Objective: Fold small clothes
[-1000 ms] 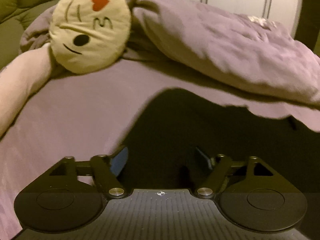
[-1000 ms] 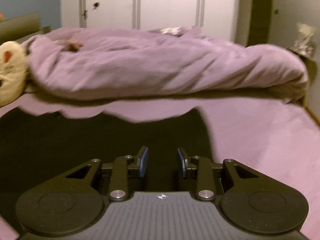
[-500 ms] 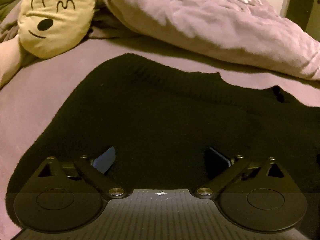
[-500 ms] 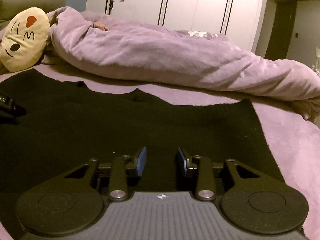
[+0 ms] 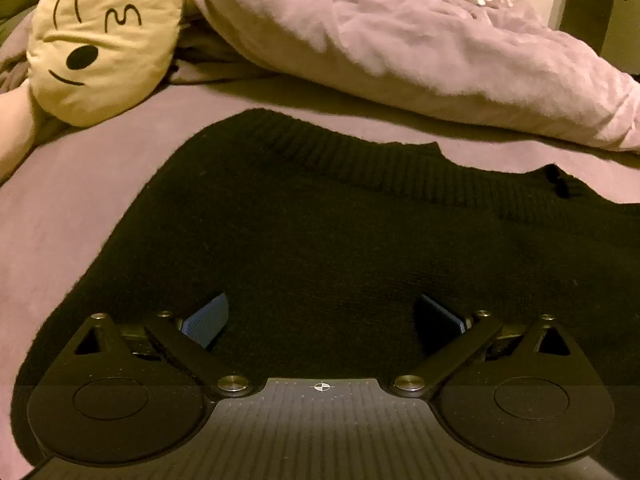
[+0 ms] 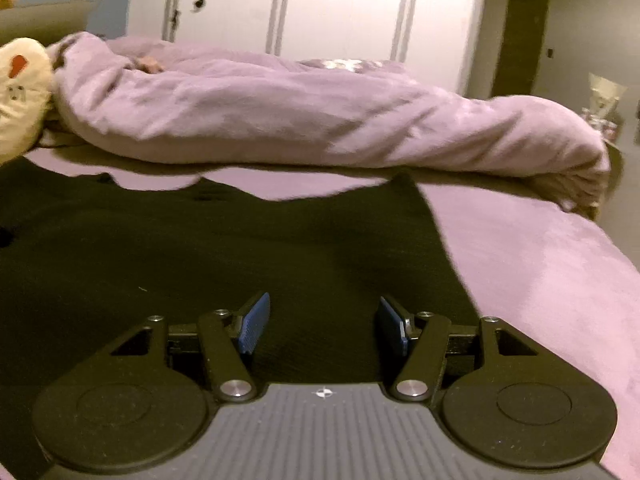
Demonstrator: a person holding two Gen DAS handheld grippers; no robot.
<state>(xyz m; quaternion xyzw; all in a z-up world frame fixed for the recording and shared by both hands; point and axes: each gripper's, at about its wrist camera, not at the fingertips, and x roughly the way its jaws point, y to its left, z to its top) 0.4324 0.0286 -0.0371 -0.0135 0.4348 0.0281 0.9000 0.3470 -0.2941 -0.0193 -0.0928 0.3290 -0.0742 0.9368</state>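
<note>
A black knitted garment (image 5: 340, 220) lies spread flat on the purple bed sheet (image 5: 80, 184), with a ribbed band along its far edge. It also shows in the right wrist view (image 6: 220, 248), where its right edge runs diagonally. My left gripper (image 5: 320, 320) is wide open and empty, low over the garment's near left part. My right gripper (image 6: 322, 324) is open and empty, low over the garment near its right side.
A rumpled purple duvet (image 5: 400, 40) lies across the back of the bed, also in the right wrist view (image 6: 300, 120). A round yellow emoji pillow (image 5: 100, 40) sits at the back left. White wardrobe doors (image 6: 320, 8) stand behind the bed.
The black garment went from held up to lying flat on the bed. My left gripper opened wider. My right gripper opened from a narrow gap and dropped closer to the cloth.
</note>
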